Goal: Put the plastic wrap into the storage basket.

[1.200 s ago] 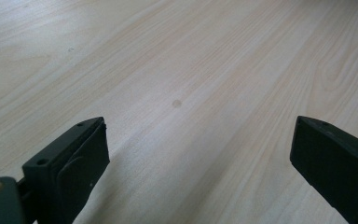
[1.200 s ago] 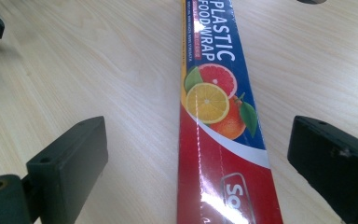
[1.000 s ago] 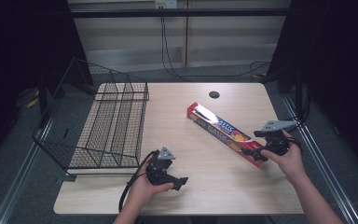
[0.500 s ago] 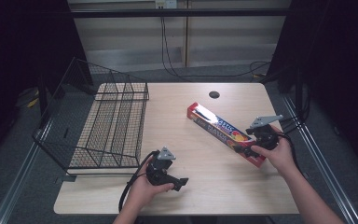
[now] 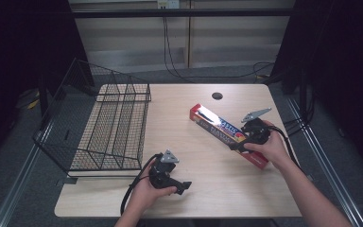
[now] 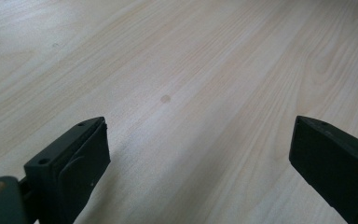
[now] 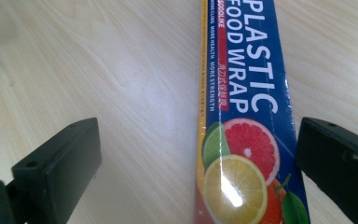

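**Desk:** What is on the surface [image 5: 198,189]?

**Photographer:** A long box of plastic wrap [image 5: 220,127] lies flat and slantwise in the right half of the surface, its red end toward the far edge, its other end toward the right edge under the person's right hand [image 5: 269,147]. A black wire rack [image 5: 108,127] stands along the left edge, well apart from the box.

**Desk:** And the right tool?

**Photographer:** The right tool [image 5: 238,145] is over the box's nearer end. In the right gripper view its jaws stand wide, and they have just been opening further. The box [image 7: 247,116] runs up between them, closer to the right-hand jaw, with bare wood between it and the left-hand one. Neither pad presses on it. The label, with its citrus slices, faces up.

**Desk:** The left tool?

**Photographer:** The left tool [image 5: 185,187] is low near the front edge, left of centre, in the person's left hand [image 5: 149,191]. In the left gripper view its jaws are spread wide, with bare wood grain [image 6: 182,93] between them. Its cable trails off toward the front edge.
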Tool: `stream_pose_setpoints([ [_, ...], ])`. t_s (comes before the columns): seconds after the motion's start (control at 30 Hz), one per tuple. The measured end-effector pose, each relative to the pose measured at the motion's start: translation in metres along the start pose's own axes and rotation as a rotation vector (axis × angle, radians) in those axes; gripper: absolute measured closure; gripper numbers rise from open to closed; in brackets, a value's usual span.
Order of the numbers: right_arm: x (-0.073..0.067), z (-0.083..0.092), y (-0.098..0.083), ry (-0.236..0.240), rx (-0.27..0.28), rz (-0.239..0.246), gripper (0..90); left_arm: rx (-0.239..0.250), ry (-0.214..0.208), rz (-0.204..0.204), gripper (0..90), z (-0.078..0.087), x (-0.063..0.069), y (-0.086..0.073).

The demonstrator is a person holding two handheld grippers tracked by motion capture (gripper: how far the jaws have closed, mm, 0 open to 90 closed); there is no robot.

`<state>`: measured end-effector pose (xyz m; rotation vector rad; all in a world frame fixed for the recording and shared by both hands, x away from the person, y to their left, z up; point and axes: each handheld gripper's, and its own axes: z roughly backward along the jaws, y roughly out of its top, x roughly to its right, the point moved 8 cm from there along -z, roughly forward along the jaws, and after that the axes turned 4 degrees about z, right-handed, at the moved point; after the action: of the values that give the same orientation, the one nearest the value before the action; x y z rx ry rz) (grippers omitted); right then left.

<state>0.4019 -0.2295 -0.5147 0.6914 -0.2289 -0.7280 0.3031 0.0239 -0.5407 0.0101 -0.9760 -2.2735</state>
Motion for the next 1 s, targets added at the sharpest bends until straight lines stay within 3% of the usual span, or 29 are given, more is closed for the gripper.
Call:
stream_pose_setpoints([
  [0.37, 0.010, -0.006, 0.000, -0.060, -0.073, -0.041, 10.1, -0.020, -0.003, 0.000, 5.0, 0.000, 0.001, -0.002],
  [0.57, 0.018, -0.013, -0.003, -0.079, -0.139, -0.048, 12.4, -0.035, -0.003, -0.013, 5.1, 0.000, 0.000, -0.003],
  [0.73, 0.020, -0.017, -0.005, -0.077, -0.163, -0.067, 14.3, -0.010, 0.003, -0.001, 5.1, -0.001, 0.000, -0.002],
  [1.0, 0.020, -0.021, -0.005, -0.087, -0.159, -0.083, 17.7, -0.018, 0.003, -0.006, 5.2, -0.001, 0.001, -0.002],
])
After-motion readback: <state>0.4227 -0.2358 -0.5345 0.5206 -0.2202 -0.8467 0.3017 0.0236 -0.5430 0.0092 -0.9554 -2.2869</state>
